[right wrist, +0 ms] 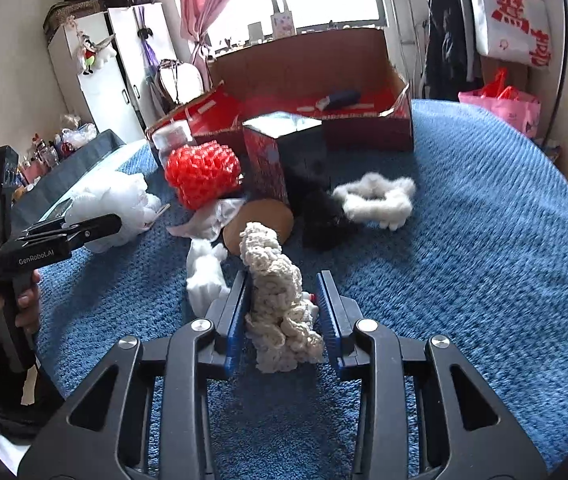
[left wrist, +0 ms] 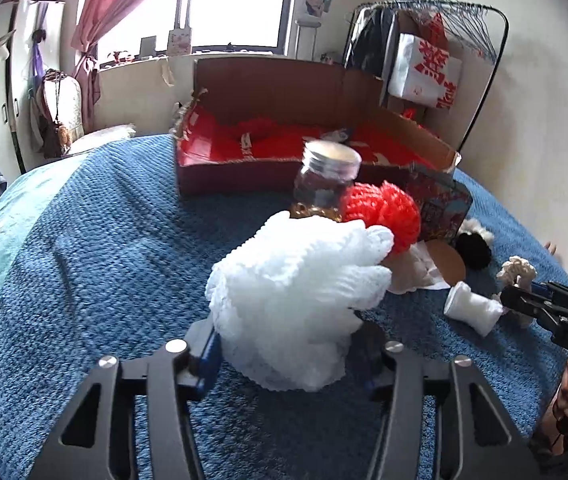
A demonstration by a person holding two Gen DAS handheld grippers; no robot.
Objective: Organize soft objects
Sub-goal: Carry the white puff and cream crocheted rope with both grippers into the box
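Observation:
My left gripper [left wrist: 286,344] is shut on a white mesh pouf [left wrist: 296,292], which bulges up between its blue pads over the blue blanket [left wrist: 84,260]. Just behind it lie a red mesh pouf [left wrist: 384,208] and a glass jar [left wrist: 324,184]. In the right wrist view, my right gripper [right wrist: 283,280] is shut on a cream crocheted piece [right wrist: 272,276] that stands upright between the pads. An open cardboard box [right wrist: 304,64] with a red lining stands at the back of the bed. The left gripper [right wrist: 80,228], held by a hand, shows at the left.
Ahead of the right gripper lie a white roll [right wrist: 204,276], a brown disc [right wrist: 260,216], a black fluffy item [right wrist: 320,216], a white fluffy ring [right wrist: 376,200] and a red printed carton [right wrist: 268,164]. A clothes rack [left wrist: 464,20] stands behind the bed, a white cabinet [right wrist: 100,68] to the left.

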